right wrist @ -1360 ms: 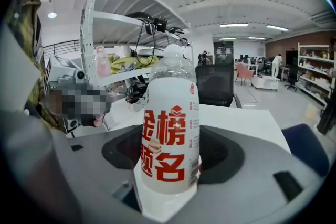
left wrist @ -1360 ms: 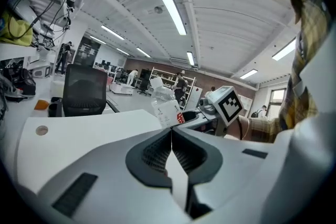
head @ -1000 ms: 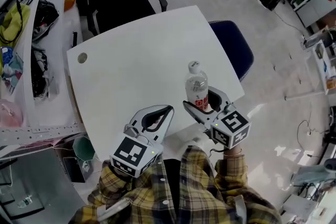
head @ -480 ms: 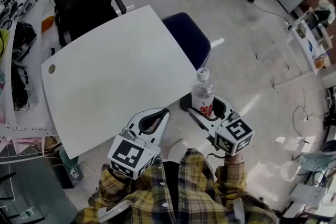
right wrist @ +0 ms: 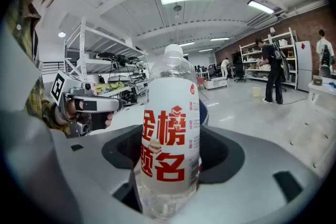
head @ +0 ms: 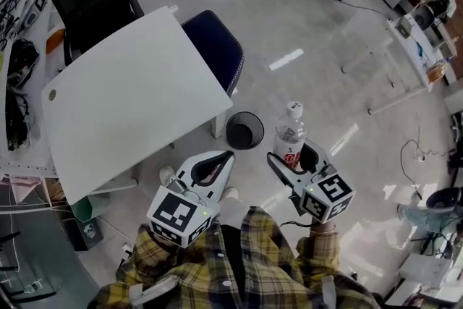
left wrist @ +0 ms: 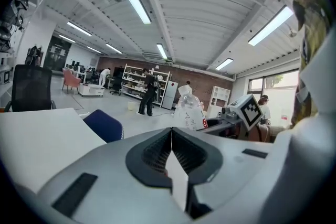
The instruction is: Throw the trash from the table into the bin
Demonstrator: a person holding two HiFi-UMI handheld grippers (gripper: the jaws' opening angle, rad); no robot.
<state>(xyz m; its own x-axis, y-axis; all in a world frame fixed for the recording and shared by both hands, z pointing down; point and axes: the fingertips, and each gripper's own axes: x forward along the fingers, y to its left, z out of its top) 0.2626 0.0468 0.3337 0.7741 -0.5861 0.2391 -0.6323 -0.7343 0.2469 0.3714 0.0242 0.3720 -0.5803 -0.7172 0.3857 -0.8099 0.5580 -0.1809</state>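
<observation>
Head view: bottle [head: 290,134] in right gripper [head: 291,154] now off table [head: 123,98], nr bin [head: 244,129].

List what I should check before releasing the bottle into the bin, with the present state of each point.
1. Grip: the bottle is clamped between the jaws of the right gripper: ok.
2. Pose: bottle upright, cap on: ok.
3. Position: bottle directly over the bin: not ok; it hangs over the floor beside the bin.
4. Target: bin upright, opening unobstructed: ok.
5. Other hand: left gripper shut, empty, not over the bin: ok.
</observation>
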